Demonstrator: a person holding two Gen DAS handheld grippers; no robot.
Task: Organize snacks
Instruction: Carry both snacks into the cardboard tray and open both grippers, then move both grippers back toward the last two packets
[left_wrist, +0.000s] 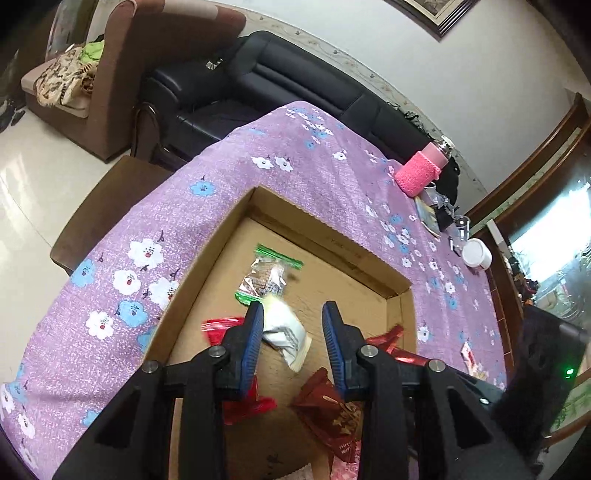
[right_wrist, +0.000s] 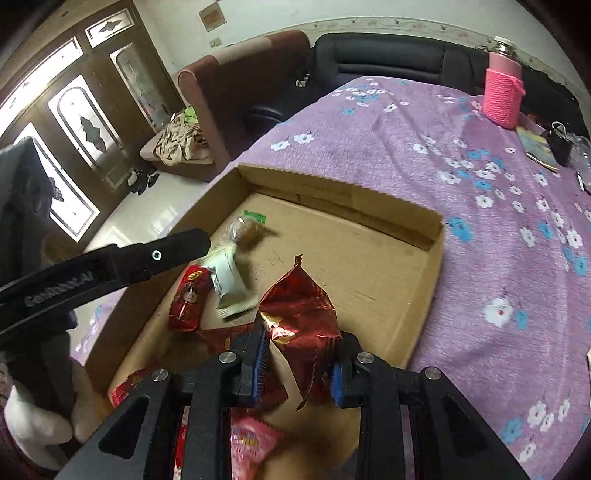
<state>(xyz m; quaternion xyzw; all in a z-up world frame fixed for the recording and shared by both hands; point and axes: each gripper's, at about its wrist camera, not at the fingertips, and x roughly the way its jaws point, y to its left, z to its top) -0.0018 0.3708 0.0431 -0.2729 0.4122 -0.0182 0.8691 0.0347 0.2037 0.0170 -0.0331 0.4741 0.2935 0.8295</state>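
Observation:
A shallow cardboard box (left_wrist: 332, 236) (right_wrist: 332, 192) lies on the purple flowered tablecloth (left_wrist: 221, 177). My left gripper (left_wrist: 293, 325) hangs over it, open. A blurred white packet (left_wrist: 284, 334) (right_wrist: 225, 273) is between its fingers, against the left pad only. My right gripper (right_wrist: 299, 354) is shut on a red foil packet (right_wrist: 299, 306) above the box's near side. On the box floor lie a clear packet with green ends (left_wrist: 267, 275) (right_wrist: 245, 225) and several red packets (left_wrist: 332, 406) (right_wrist: 188, 295). A pink packet (right_wrist: 251, 439) shows under the right gripper.
A bottle in a pink knitted sleeve (left_wrist: 421, 173) (right_wrist: 504, 96) stands at the table's far side, with a white jar (left_wrist: 476, 253) and small clutter nearby. A small packet (left_wrist: 469, 354) lies on the cloth right of the box. A black sofa (left_wrist: 295, 81) stands behind the table.

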